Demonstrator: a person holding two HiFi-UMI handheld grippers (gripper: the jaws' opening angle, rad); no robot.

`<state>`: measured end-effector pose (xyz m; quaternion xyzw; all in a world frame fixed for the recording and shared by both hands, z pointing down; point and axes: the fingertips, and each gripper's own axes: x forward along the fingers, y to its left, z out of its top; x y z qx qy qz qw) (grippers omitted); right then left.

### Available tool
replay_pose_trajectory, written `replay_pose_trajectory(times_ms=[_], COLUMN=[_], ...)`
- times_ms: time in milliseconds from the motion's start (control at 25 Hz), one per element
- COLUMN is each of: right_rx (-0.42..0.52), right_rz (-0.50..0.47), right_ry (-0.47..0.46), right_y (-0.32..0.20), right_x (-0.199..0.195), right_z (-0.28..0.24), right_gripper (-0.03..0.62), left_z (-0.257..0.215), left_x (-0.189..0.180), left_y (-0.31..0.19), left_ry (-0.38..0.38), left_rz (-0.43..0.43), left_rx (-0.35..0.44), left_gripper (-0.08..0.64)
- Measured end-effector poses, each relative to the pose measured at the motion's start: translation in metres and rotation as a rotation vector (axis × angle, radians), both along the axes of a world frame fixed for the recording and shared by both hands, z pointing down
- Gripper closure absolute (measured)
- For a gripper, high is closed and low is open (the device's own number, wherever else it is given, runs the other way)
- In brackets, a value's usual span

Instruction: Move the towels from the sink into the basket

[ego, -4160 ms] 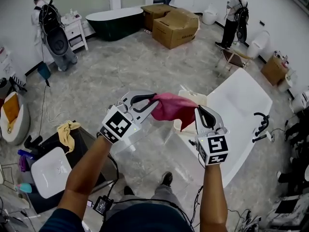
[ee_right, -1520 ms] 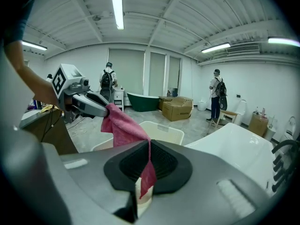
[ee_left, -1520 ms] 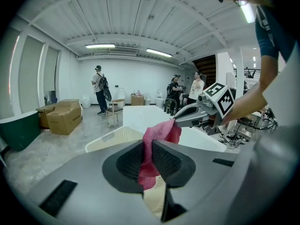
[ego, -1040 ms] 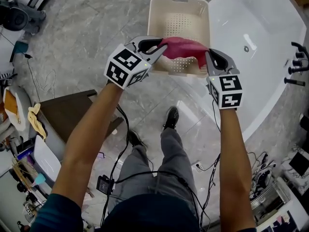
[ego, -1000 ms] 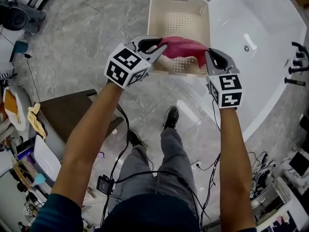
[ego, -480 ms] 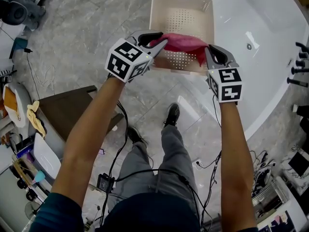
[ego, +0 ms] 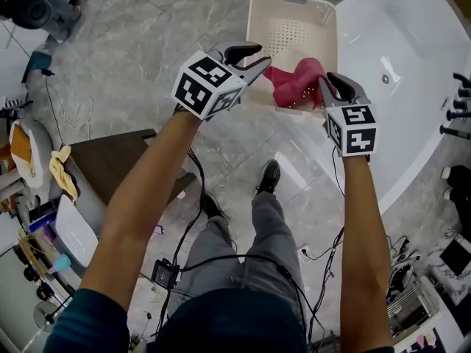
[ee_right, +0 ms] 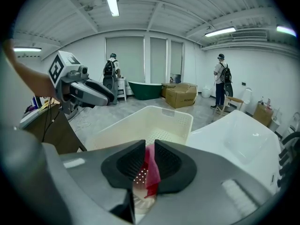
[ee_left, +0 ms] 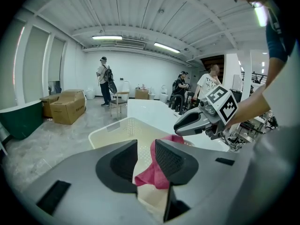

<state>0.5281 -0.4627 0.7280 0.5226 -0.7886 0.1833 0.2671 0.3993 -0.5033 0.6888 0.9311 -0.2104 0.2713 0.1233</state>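
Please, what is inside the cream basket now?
A crumpled red towel is inside the basket, at its near wall. The perforated floor further back is bare. The floor beneath the towel is covered, so whether anything lies under it cannot be seen.

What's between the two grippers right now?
In the head view, the pink towel, drooping into the cream basket. Both grippers' jaws have just been opening: left gripper empty, right gripper with towel between its jaws.

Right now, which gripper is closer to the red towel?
Right. Both have just been opening: the towel hangs between the fingers of the right gripper, while the left gripper, fingers empty, stands apart from it.
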Motion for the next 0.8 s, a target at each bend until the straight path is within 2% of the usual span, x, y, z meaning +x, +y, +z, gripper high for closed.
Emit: replay_pose_trajectory(times_ms=[600,800], right_rx=[0.116,0.202], right_rz=[0.041,0.047], right_ry=[0.023,0.026], right_y=[-0.004,-0.005], right_x=[-0.017,-0.029], right_z=[-0.107,-0.163], right_gripper=[0.514,0.565], left_z=[-0.131,-0.181], left_x=[-0.029,-0.041], left_y=[-0.001,0.006], left_ry=[0.118,0.165], left_rz=[-0.010,-0.005], left_rx=[0.115,0.164], left_gripper=[0.453,0.476])
